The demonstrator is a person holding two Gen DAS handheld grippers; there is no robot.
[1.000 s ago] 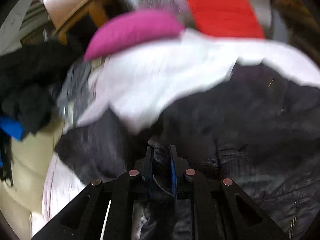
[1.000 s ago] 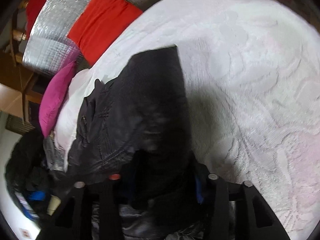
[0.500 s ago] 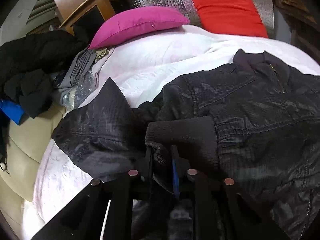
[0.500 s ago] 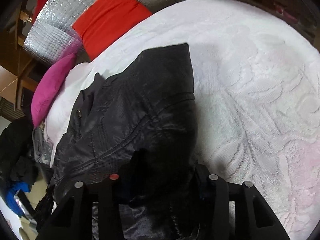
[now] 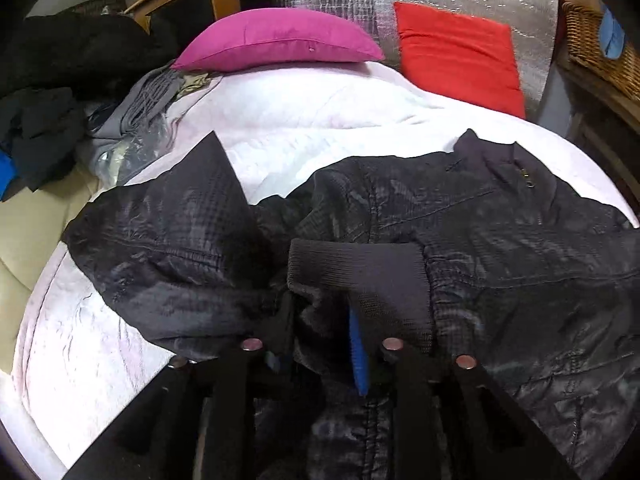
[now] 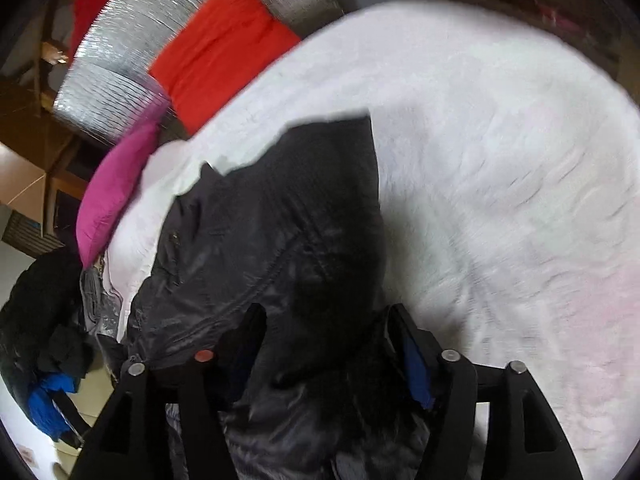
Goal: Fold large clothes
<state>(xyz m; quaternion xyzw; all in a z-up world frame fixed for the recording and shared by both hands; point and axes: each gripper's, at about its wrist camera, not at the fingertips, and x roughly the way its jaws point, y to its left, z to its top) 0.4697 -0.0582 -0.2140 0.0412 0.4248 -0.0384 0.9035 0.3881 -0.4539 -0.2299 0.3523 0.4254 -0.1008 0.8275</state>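
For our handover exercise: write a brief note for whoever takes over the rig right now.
Left claw: opening, the jacket's ribbed cuff between its fingers.
Right claw: opening, dark jacket fabric between its fingers.
The jacket lies spread on the white bed cover, collar towards the pink pillow and red pillow.
Done: jacket laid out, one sleeve brought across the body.
Left: the remaining folds.

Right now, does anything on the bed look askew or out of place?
Yes. The black jacket lies crooked and bunched on the white bedspread, one sleeve flung sideways to the bed's edge. Its ribbed cuff is crumpled between the left gripper's opening jaws.
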